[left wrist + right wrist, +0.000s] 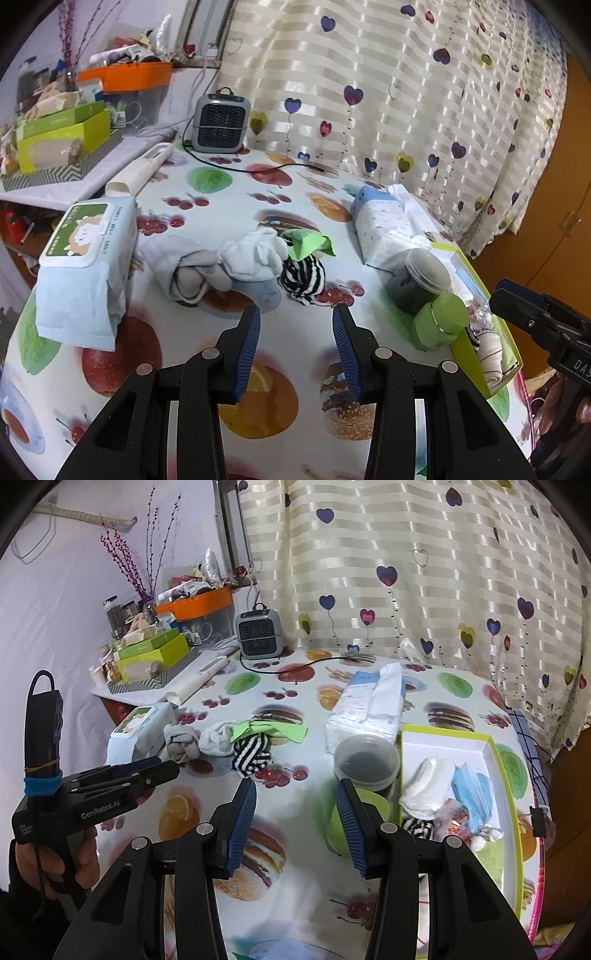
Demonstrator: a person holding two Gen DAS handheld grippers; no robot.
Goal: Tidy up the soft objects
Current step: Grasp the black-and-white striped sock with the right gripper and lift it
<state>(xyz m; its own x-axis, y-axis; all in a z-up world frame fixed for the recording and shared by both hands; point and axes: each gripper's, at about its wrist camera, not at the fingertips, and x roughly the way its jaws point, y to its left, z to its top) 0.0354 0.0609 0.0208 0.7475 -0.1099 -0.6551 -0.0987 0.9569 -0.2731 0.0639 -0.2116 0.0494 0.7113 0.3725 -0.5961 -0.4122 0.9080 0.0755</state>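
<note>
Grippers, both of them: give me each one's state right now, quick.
Left gripper: jaws open, nothing between them, holding nothing.
Right gripper: jaws open, nothing gripped, holding nothing.

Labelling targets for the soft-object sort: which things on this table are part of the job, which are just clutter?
Job:
grey sock
white sock
green cloth
striped sock
green-edged box, some soft items already inside

Clutter:
wet wipes pack
tissue pack
dark jar
green container
small heater
</note>
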